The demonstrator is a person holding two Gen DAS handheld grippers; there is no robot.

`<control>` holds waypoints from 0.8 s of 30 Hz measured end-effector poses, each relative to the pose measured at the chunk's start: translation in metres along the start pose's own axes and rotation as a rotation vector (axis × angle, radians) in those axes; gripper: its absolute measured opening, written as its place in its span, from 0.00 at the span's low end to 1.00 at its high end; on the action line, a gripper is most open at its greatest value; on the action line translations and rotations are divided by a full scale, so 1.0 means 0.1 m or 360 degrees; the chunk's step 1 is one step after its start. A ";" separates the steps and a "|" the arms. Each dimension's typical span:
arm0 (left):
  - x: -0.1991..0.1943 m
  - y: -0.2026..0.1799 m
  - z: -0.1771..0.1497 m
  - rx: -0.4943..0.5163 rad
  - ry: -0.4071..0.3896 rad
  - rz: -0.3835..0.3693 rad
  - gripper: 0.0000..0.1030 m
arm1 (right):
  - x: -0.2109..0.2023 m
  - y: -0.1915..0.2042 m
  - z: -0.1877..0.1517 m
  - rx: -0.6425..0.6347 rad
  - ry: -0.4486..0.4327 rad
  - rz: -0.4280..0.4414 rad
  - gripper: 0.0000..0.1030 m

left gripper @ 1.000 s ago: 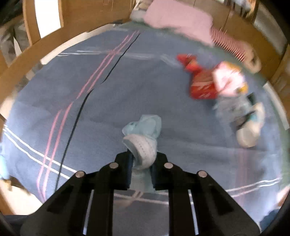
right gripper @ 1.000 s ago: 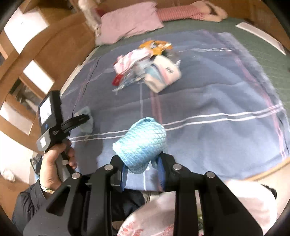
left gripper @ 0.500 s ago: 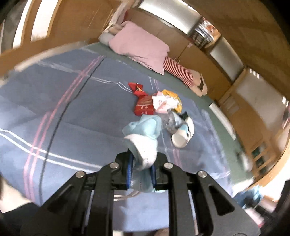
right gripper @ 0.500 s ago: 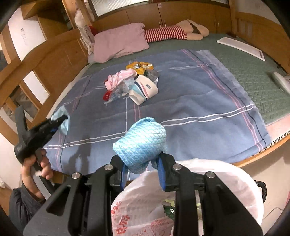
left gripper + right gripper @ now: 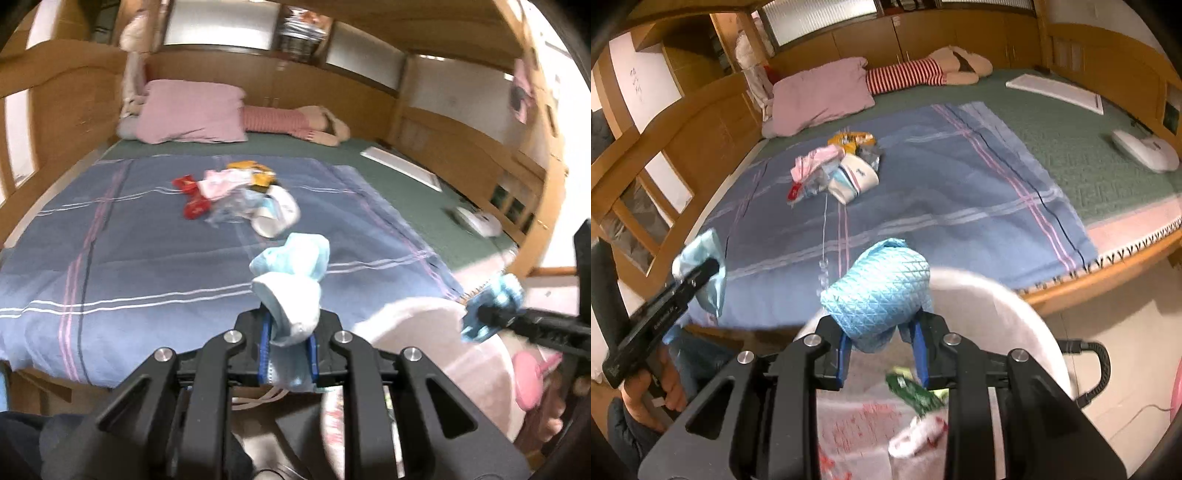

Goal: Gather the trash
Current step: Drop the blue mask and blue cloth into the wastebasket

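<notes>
My left gripper (image 5: 288, 343) is shut on a crumpled pale blue and white face mask (image 5: 291, 280), held off the bed's foot edge; it also shows in the right wrist view (image 5: 701, 273). My right gripper (image 5: 882, 347) is shut on a crumpled blue quilted wipe (image 5: 879, 291), held above the open white trash bag (image 5: 1008, 314); the wipe also shows in the left wrist view (image 5: 491, 306). The bag (image 5: 424, 332) holds a green wrapper (image 5: 916, 395) and white scraps. A pile of trash (image 5: 240, 195) lies mid-bed, also in the right wrist view (image 5: 838, 170).
The blue striped blanket (image 5: 110, 240) covers a green mattress (image 5: 1089, 147) in a wooden frame. A pink pillow (image 5: 192, 110) and striped plush doll (image 5: 916, 74) lie at the head. A white board (image 5: 1056, 92) and white device (image 5: 1145, 151) lie on the right side.
Both grippers have drawn back from the bed toward the trash bag. The left one swung right with the mask; the right one now holds the wipe over the bag's mouth.
</notes>
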State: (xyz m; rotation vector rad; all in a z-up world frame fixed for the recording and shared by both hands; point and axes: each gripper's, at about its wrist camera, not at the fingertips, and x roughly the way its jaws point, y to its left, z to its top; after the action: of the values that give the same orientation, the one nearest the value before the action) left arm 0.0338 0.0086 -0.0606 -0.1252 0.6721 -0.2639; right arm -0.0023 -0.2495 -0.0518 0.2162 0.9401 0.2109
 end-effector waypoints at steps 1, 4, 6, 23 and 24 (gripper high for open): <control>-0.02 -0.06 -0.01 0.0007 0.0009 -0.0036 0.16 | 0.01 -0.01 -0.04 0.0006 0.0029 0.0006 0.28; 0.00 -0.17 -0.01 0.0057 0.0031 -0.0048 0.16 | 0.19 -0.11 -0.24 0.0047 0.0224 0.0029 0.47; 0.00 -0.24 -0.02 0.0070 0.0054 -0.0056 0.16 | 0.17 -0.20 -0.25 0.0101 0.0201 -0.0008 0.64; 0.16 -1.02 -0.41 0.0412 0.0310 -0.0398 0.85 | -0.48 -0.78 0.00 0.0458 -0.0327 -0.0135 0.76; 0.16 -0.97 -0.39 0.0395 0.0294 -0.0358 0.86 | -0.46 -0.77 0.02 0.0455 -0.0318 -0.0129 0.76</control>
State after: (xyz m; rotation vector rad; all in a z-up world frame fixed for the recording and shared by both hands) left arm 0.0025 -0.0905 -0.0810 0.0632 0.8034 -0.5775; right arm -0.0203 -0.3360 -0.0364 0.4536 0.7758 -0.0212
